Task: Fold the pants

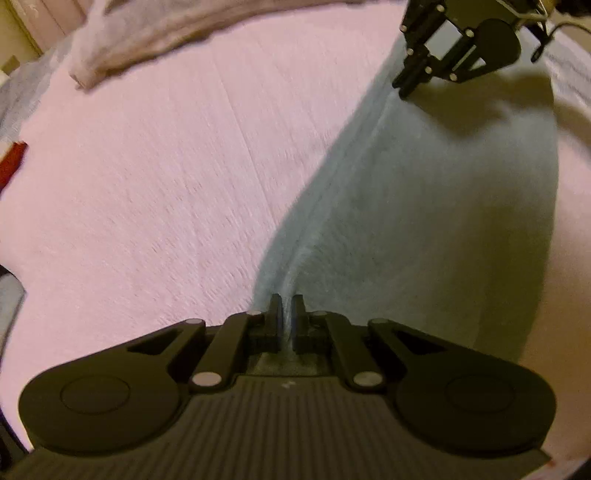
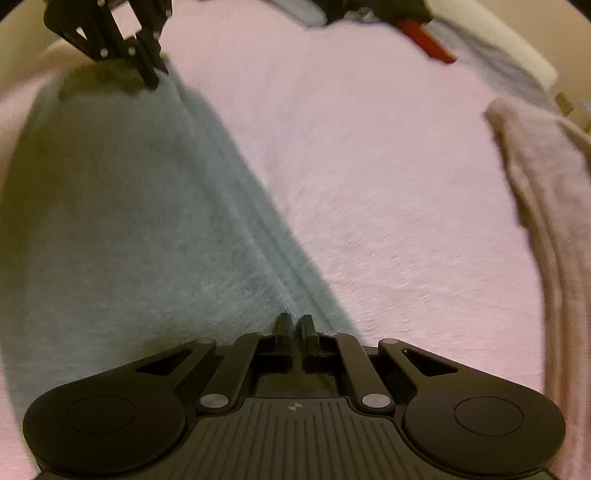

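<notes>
Light blue pants (image 1: 424,203) are stretched taut between my two grippers over a pink bed sheet (image 1: 166,177). In the left wrist view my left gripper (image 1: 287,314) is shut on the near edge of the fabric, with a fold line running away from its fingers. My right gripper (image 1: 404,86) pinches the far end of that edge at the top right. From the right wrist, the pants (image 2: 129,203) fill the left half, my right gripper (image 2: 295,325) is shut on their edge, and the left gripper (image 2: 153,81) holds the far end at the top left.
A pale pink garment or towel (image 1: 147,33) lies bunched at the far side of the sheet, and it also runs down the right edge of the right wrist view (image 2: 546,221). A red object (image 2: 428,40) sits by the bed's edge. Bare pink sheet (image 2: 388,184) spreads beside the pants.
</notes>
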The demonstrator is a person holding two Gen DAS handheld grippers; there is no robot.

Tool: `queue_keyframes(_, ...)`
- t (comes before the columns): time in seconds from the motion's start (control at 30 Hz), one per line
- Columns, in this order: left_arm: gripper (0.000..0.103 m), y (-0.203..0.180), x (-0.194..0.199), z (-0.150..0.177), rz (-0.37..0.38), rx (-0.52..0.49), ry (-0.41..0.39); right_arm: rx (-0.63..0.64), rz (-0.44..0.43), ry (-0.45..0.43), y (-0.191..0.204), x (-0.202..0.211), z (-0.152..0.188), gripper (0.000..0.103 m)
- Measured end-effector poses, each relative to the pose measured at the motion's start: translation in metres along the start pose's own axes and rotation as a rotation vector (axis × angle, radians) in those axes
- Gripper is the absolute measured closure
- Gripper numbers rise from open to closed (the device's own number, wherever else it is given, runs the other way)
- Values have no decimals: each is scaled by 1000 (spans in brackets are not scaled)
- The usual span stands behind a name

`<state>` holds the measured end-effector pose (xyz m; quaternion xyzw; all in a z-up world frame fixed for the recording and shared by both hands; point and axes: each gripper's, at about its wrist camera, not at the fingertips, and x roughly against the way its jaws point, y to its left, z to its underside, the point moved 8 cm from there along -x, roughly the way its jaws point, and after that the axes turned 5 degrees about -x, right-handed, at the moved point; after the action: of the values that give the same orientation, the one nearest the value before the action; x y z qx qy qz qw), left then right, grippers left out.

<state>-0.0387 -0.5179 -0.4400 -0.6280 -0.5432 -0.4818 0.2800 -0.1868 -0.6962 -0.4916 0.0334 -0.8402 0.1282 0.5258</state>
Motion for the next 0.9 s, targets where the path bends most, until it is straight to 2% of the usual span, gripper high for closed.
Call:
queue_keyframes(0.07,101,8,11,-7,-23,18,-37,-12,48,-36,-10,20,-6,103)
queue_keyframes(0.13,101,14,5,-10,-9,38,-37,-55,65,-53,-24,25,-9,103)
queue_keyframes(0.2,100,12,-17,-5,12,35,17,-55,51,-15,-27,8,-6,103)
queue_keyframes(0.27,94,11,-33,1,-15,20,48,-36,56,20,-22,-14,0,100)
queue_keyframes(0.3,90,12,-36,3,-32,34,48,-47,63,27,-21,-22,3,97)
queue_keyframes(0.4,84,16,-26,7,-71,91,45,-161,107,-17,-27,-13,9,66)
queue_keyframes(0.47,84,17,-15,11,-87,117,59,-239,113,-30,-30,1,20,62)
queue_keyframes(0.6,85,9,8,10,-84,200,35,-438,121,-29,-27,33,59,61)
queue_keyframes(0.73,85,-20,2,7,-51,210,56,-673,135,44,-36,45,121,61)
queue_keyframes(0.8,87,-33,-8,11,-67,186,100,-812,168,55,-51,56,158,61)
queue_keyframes(0.9,87,-39,-9,5,-91,194,114,-954,250,48,-74,88,197,61)
